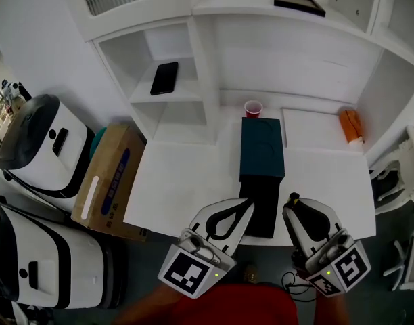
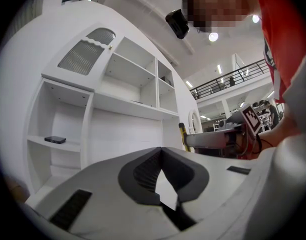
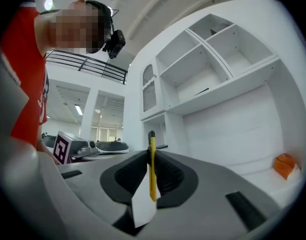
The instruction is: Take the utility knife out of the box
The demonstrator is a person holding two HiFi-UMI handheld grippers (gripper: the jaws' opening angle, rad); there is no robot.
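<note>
— Two tongs are seen over the near edge of the tabletop point(image 1: 180, 181); how is each set?
— The left tongs point(image 2: 161, 151) are pressed together, pad against pad, and nothing is caught between them. The right tongs point(image 3: 151, 156) are closed on the utility knife point(image 3: 152, 176).
— How is the knife held?
— It is pinched by its thin yellow body, set on edge between the pads point(image 3: 169, 178), with its dark tip poking out past the ends of the right tongs.
— And where is the box point(image 1: 262, 151)?
— It is laid on the tabletop between the two tongs and ahead of them. Its black near part is seen just beside the tips of the left tongs, its dark teal part further ahead. The knife is outside the box, to its right.
— What else is noted?
— A red cup point(image 1: 253, 107) is set past the box's far end, well ahead of both tongs. An orange object point(image 1: 351, 126) is seen ahead and to the right of the right tongs.
</note>
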